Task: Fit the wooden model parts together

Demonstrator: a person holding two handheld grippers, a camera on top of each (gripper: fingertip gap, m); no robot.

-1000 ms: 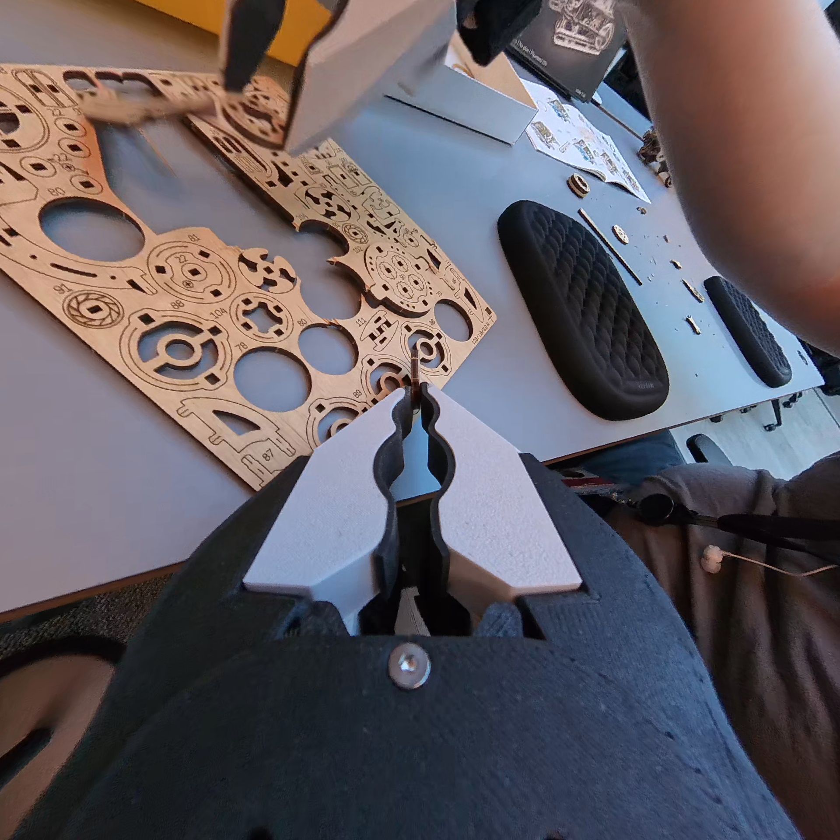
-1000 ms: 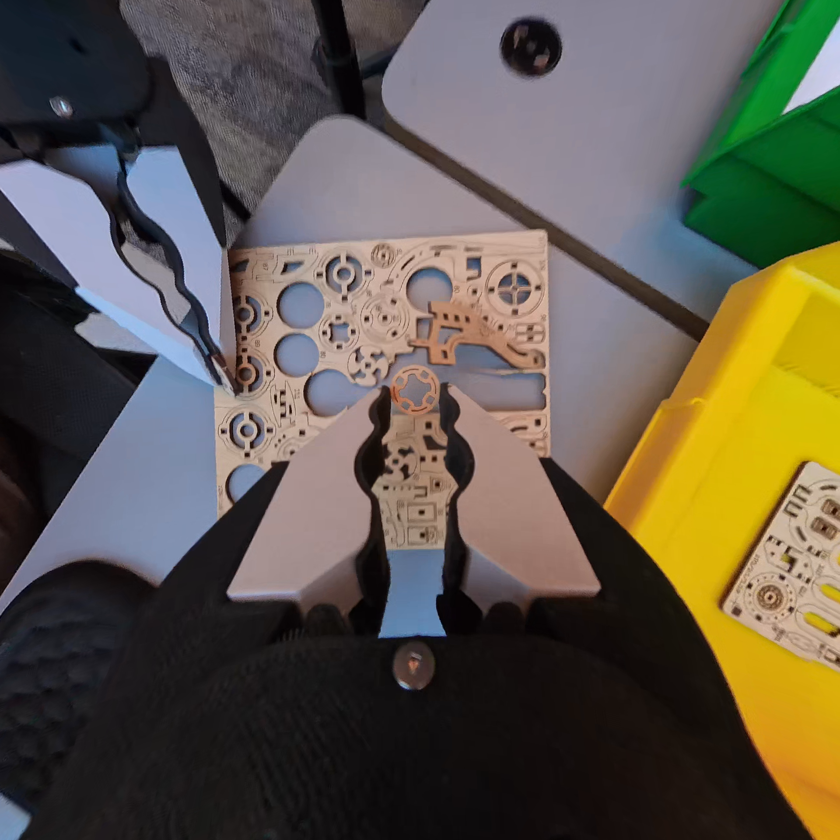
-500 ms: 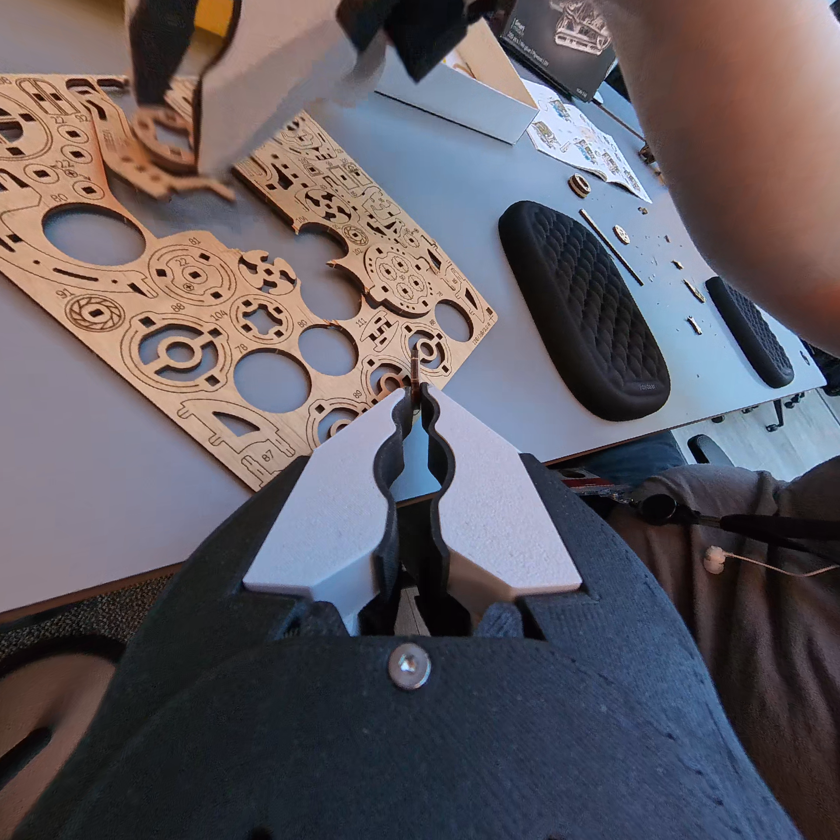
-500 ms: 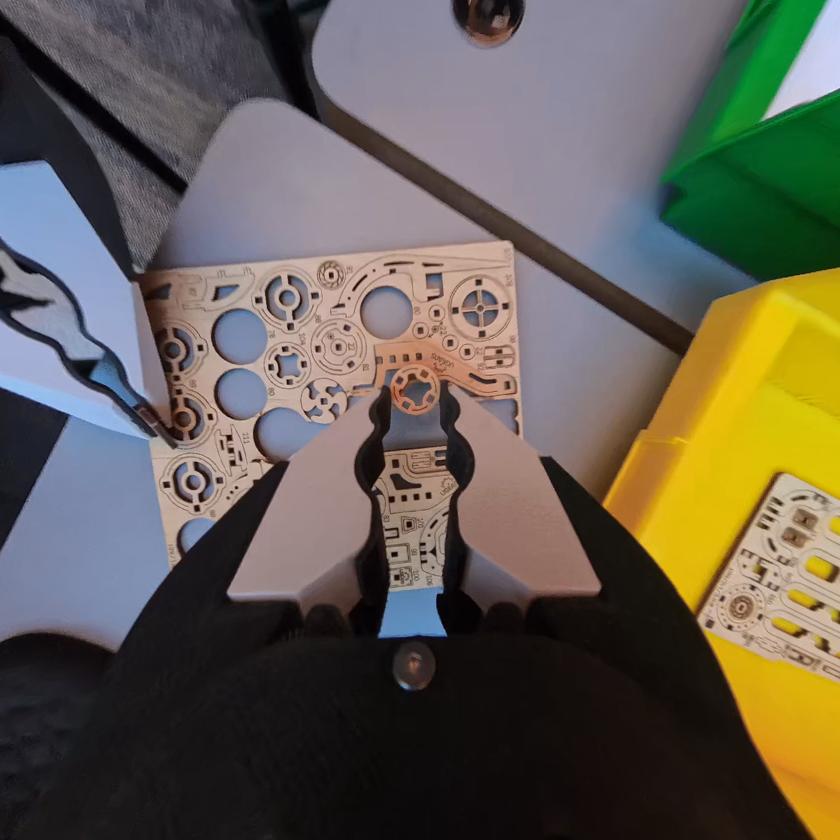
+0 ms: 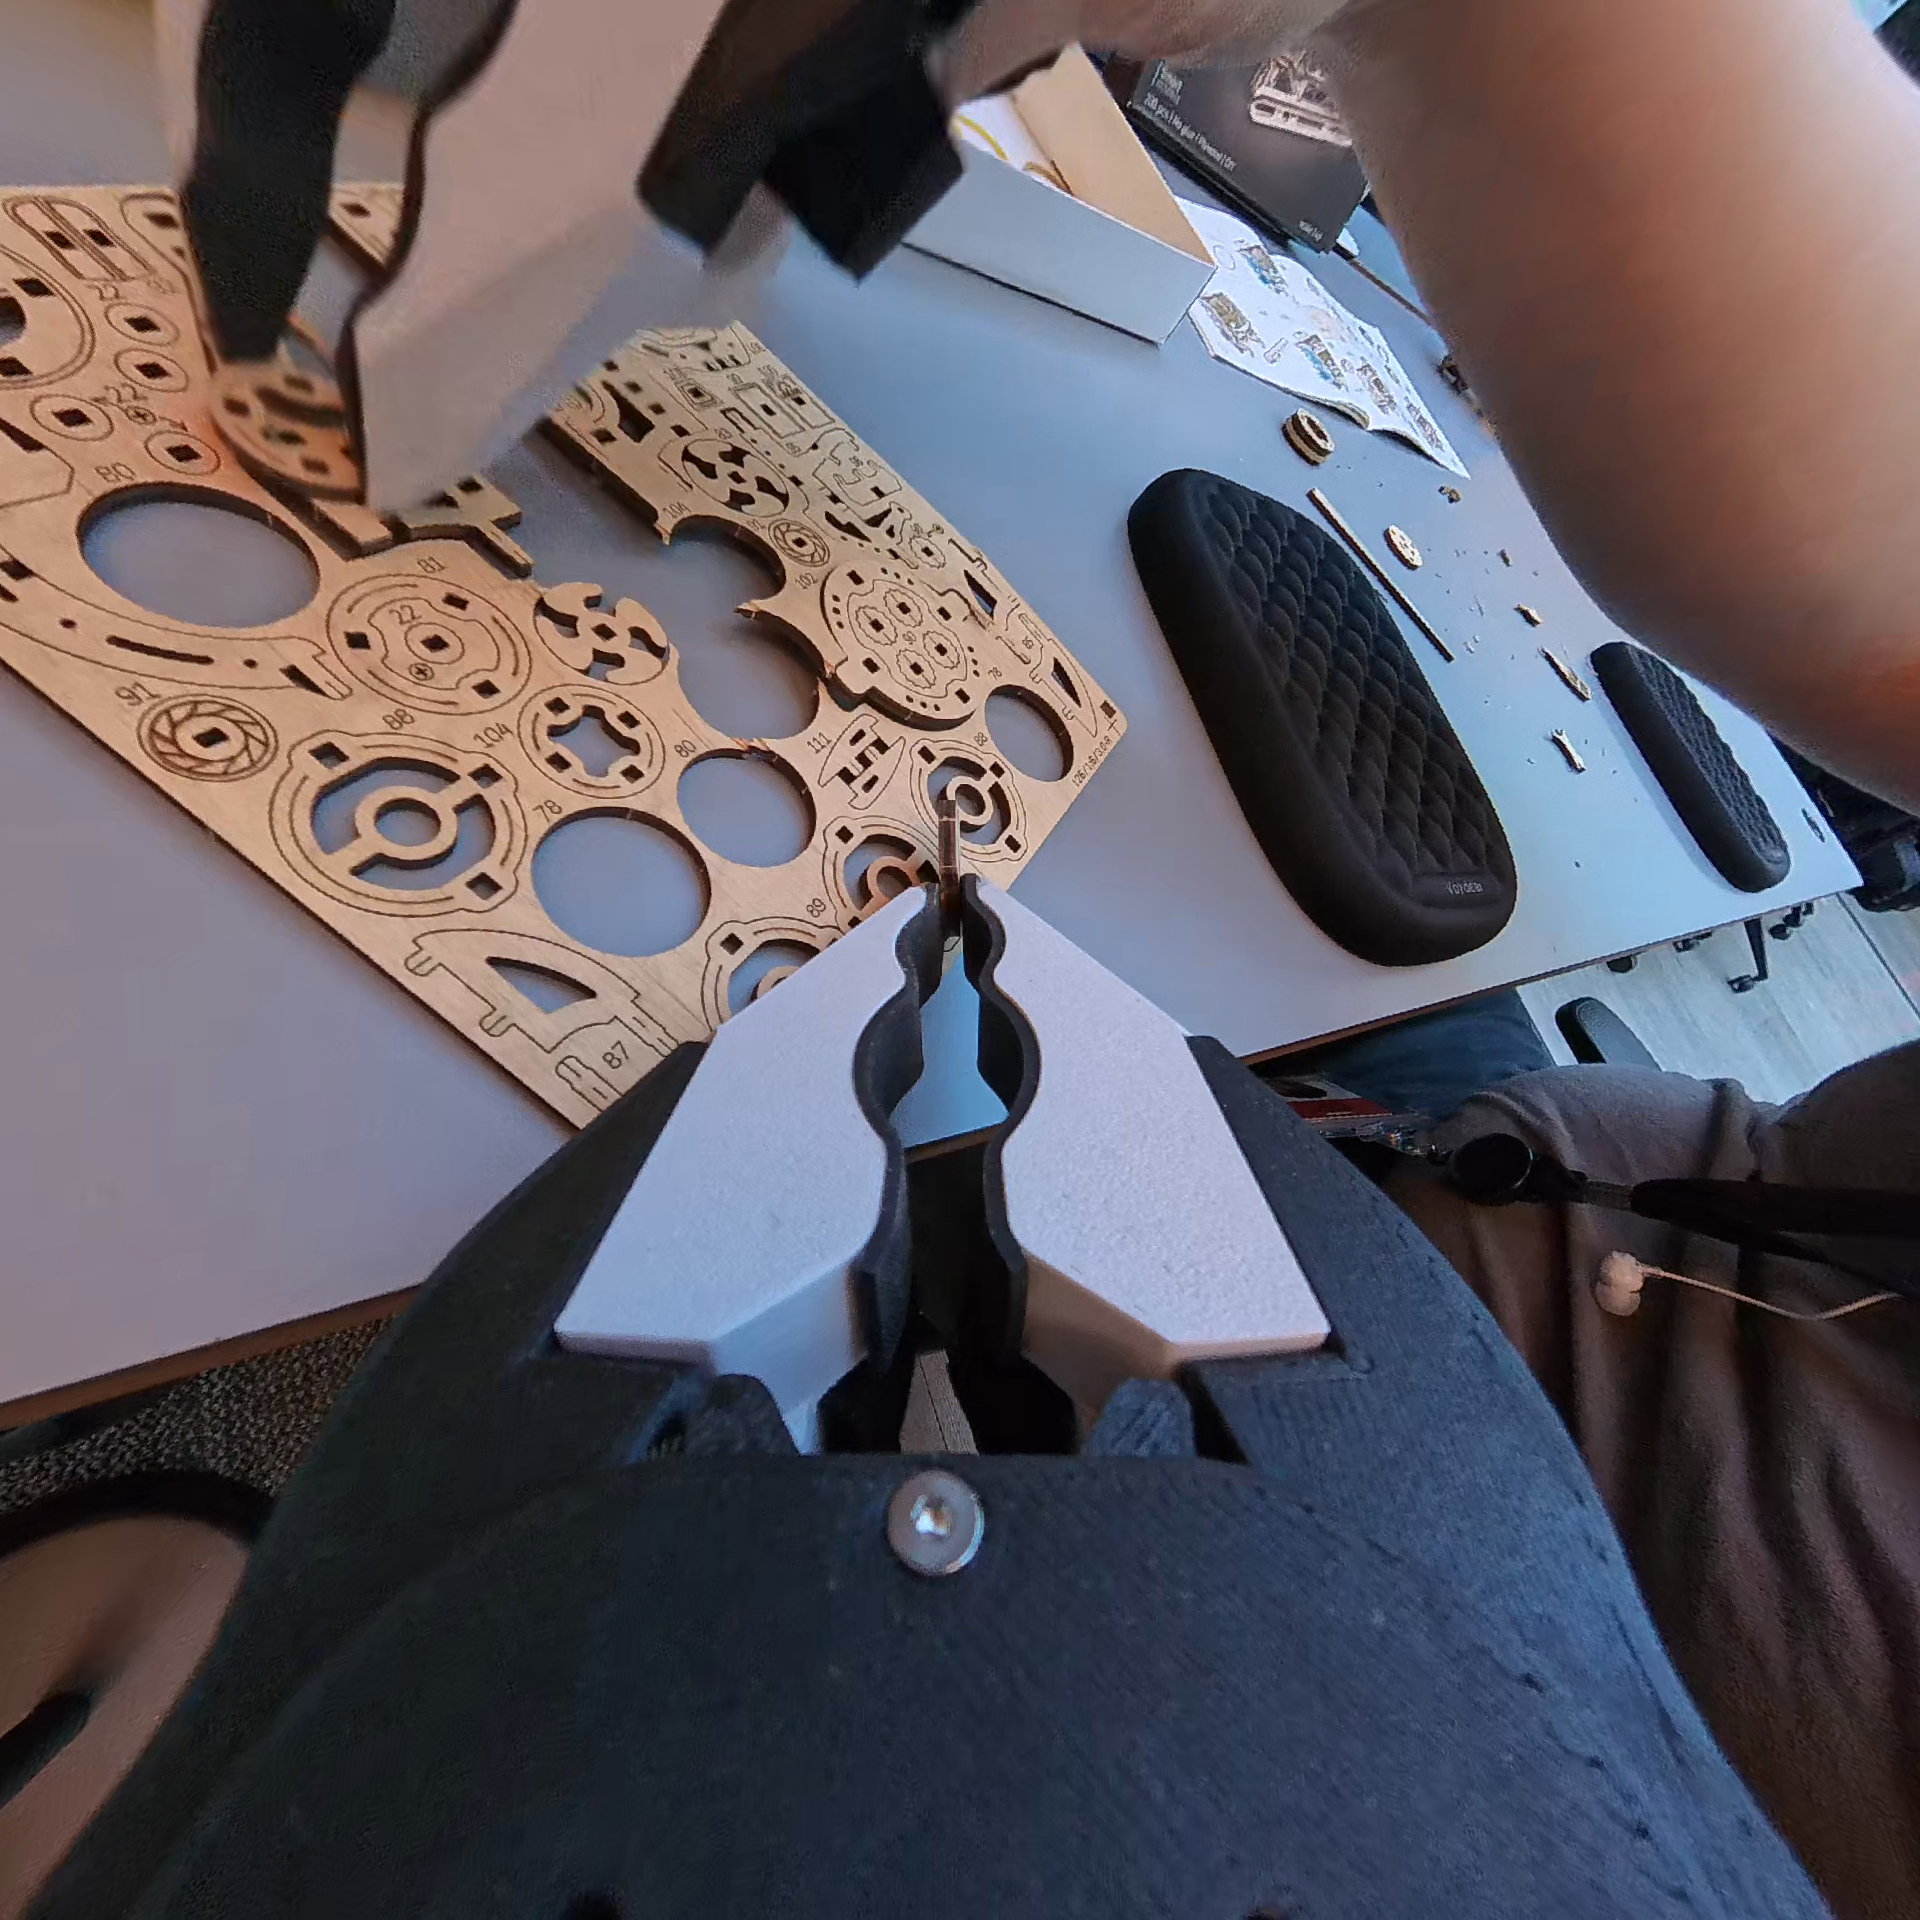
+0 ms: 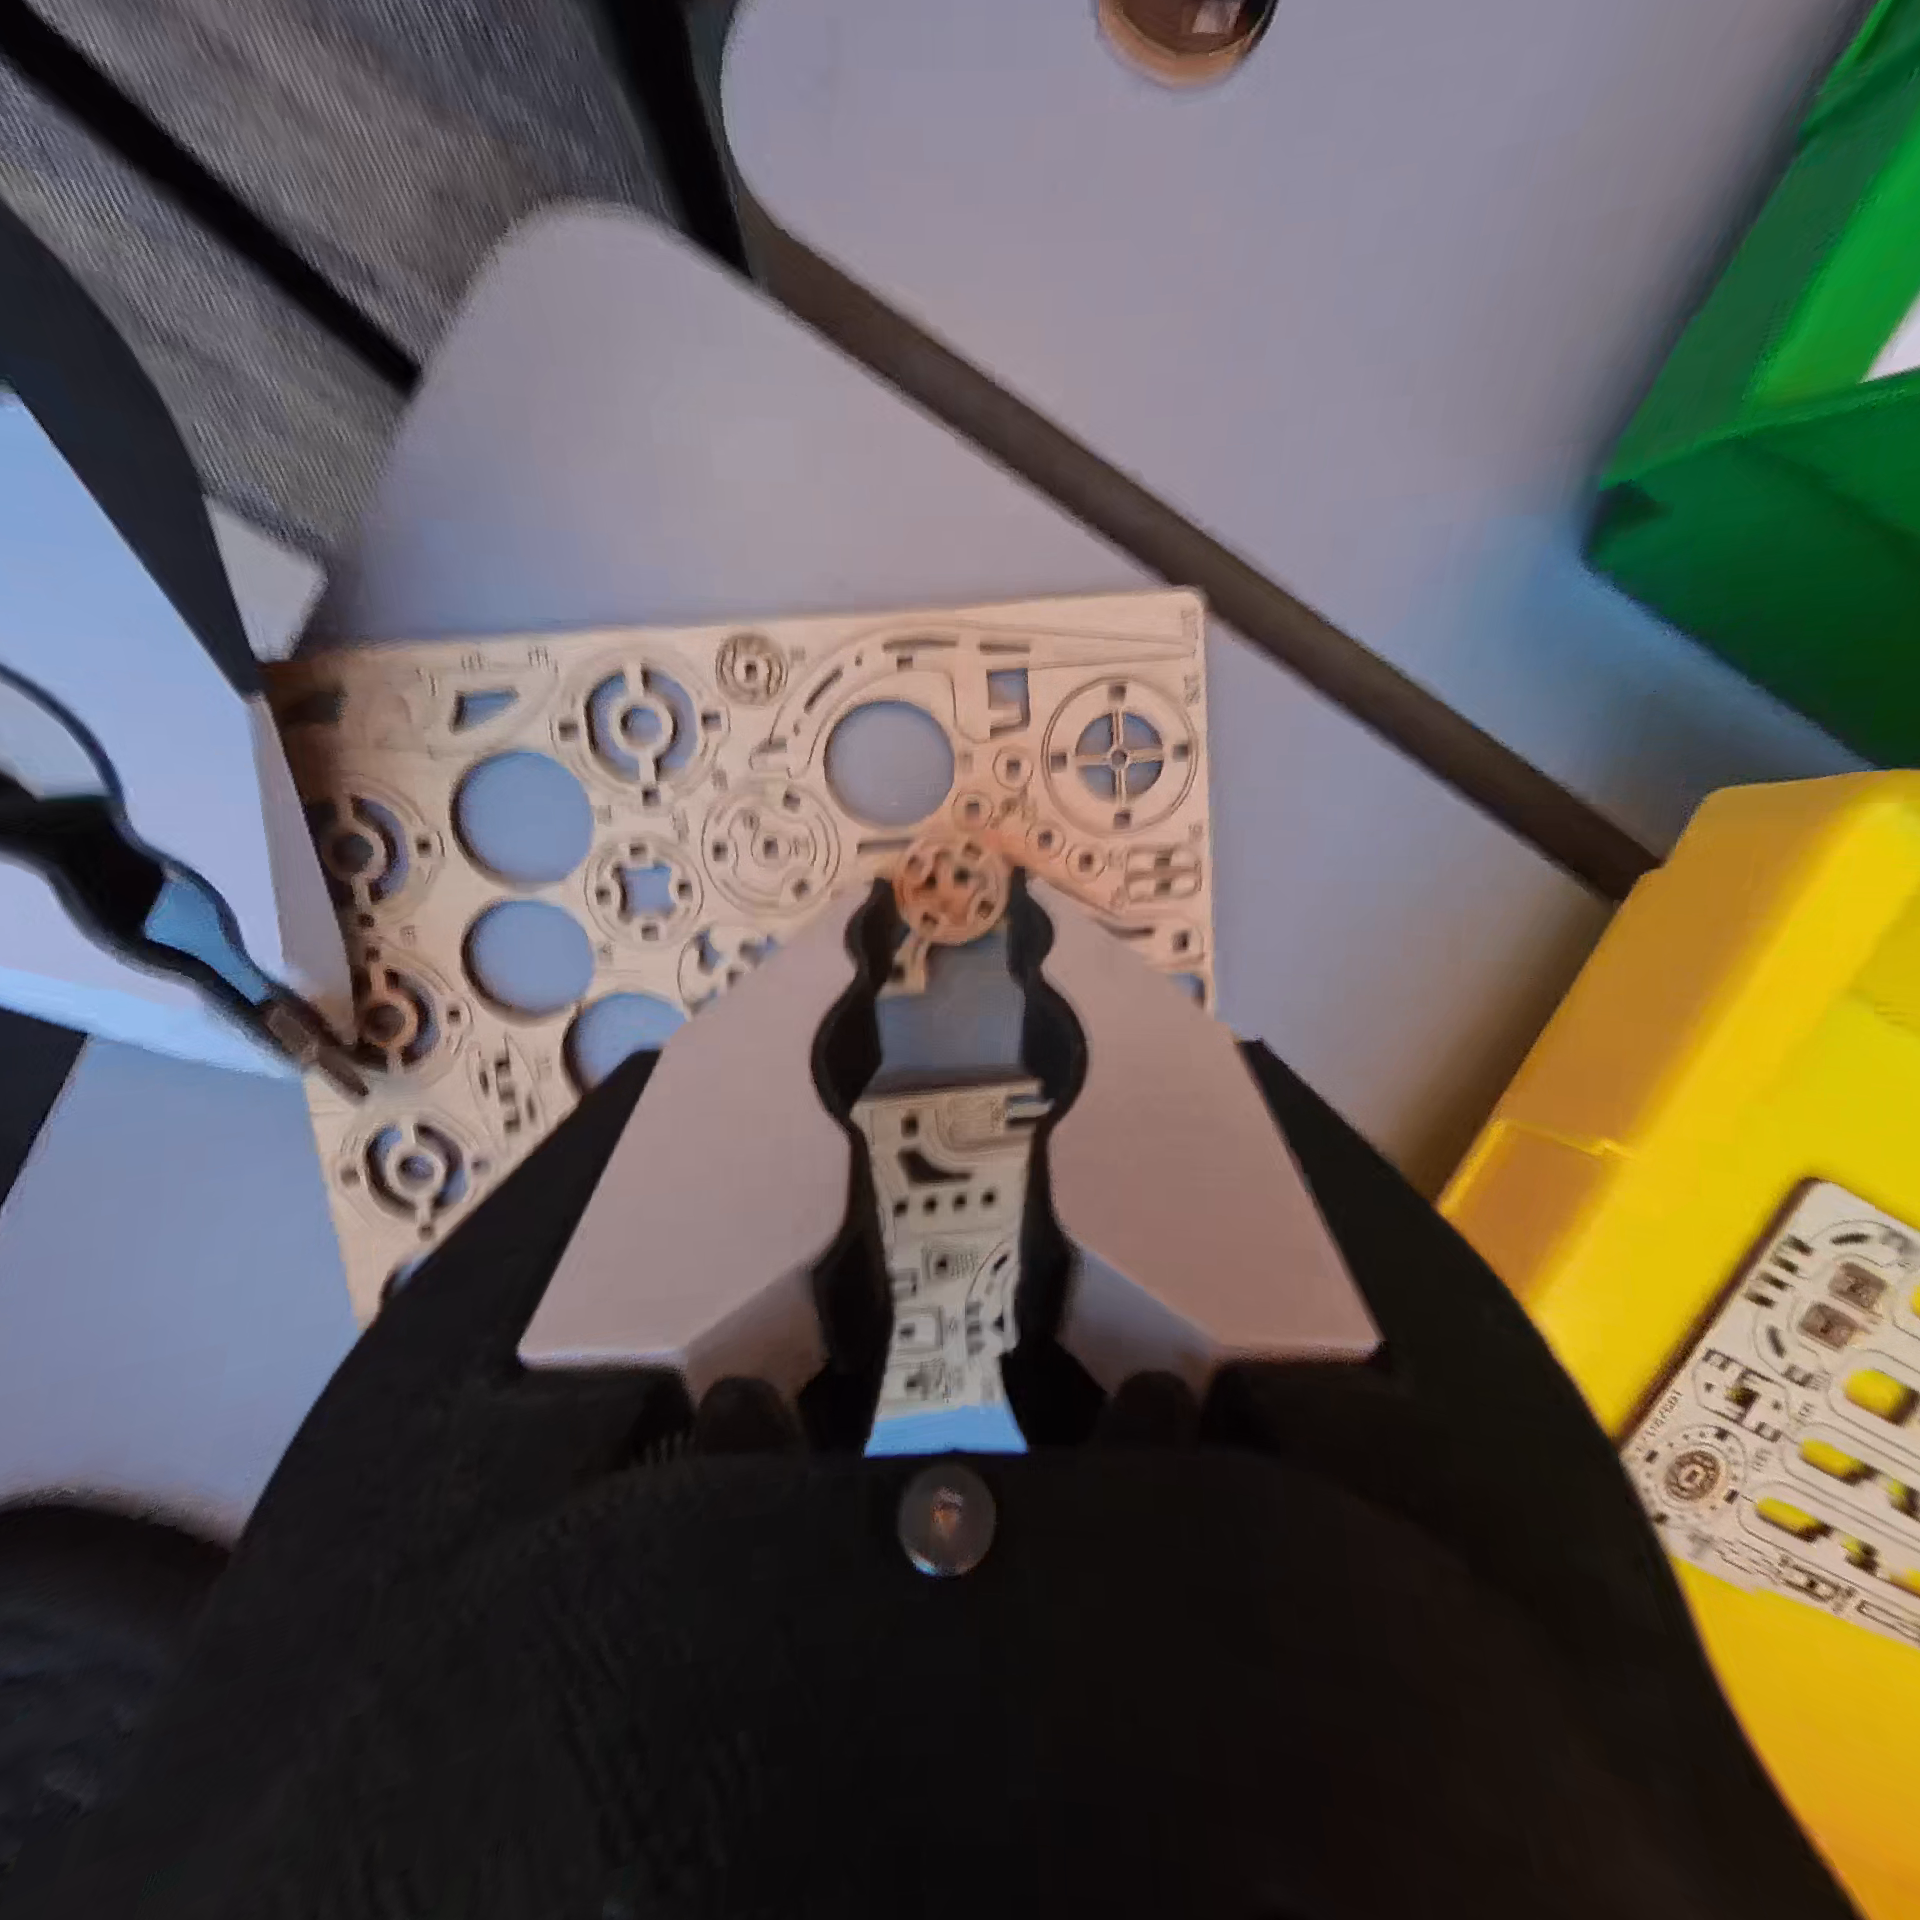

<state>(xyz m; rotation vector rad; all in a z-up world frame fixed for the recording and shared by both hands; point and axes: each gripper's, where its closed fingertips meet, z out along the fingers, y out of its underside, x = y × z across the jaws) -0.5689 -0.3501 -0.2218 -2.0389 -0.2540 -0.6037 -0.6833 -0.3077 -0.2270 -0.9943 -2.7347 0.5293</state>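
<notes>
A laser-cut wooden sheet [image 5: 416, 727] with several round holes lies on the grey table [image 5: 208, 1091]. My left gripper [image 5: 948, 896] is shut on a small thin wooden piece [image 5: 945, 847], held edge-on above the sheet's near right corner. My right gripper [image 6: 948, 902] is shut on a flat wooden part with a ring end [image 6: 951, 883], low over the sheet [image 6: 644, 831]. In the left wrist view the right gripper [image 5: 312, 312] and its part [image 5: 457, 514] are over the sheet's far left. The left gripper's fingertips [image 6: 281, 1023] show at the sheet's left edge.
Two black wrist rests [image 5: 1320, 707] [image 5: 1683, 769], a white box [image 5: 1060, 239], a printed leaflet [image 5: 1330, 353] and small loose wooden bits [image 5: 1397, 545] lie to the right. A person's arm [image 5: 1662, 364] reaches across. A yellow bin [image 6: 1662, 1039] holds another sheet [image 6: 1787, 1403]; a green bin [image 6: 1766, 468] stands behind. Left tips to right tips: about 12 centimetres.
My right gripper has carried its ring-ended part leftwards and down, closer to the sheet. The left gripper and its small piece have stayed put.
</notes>
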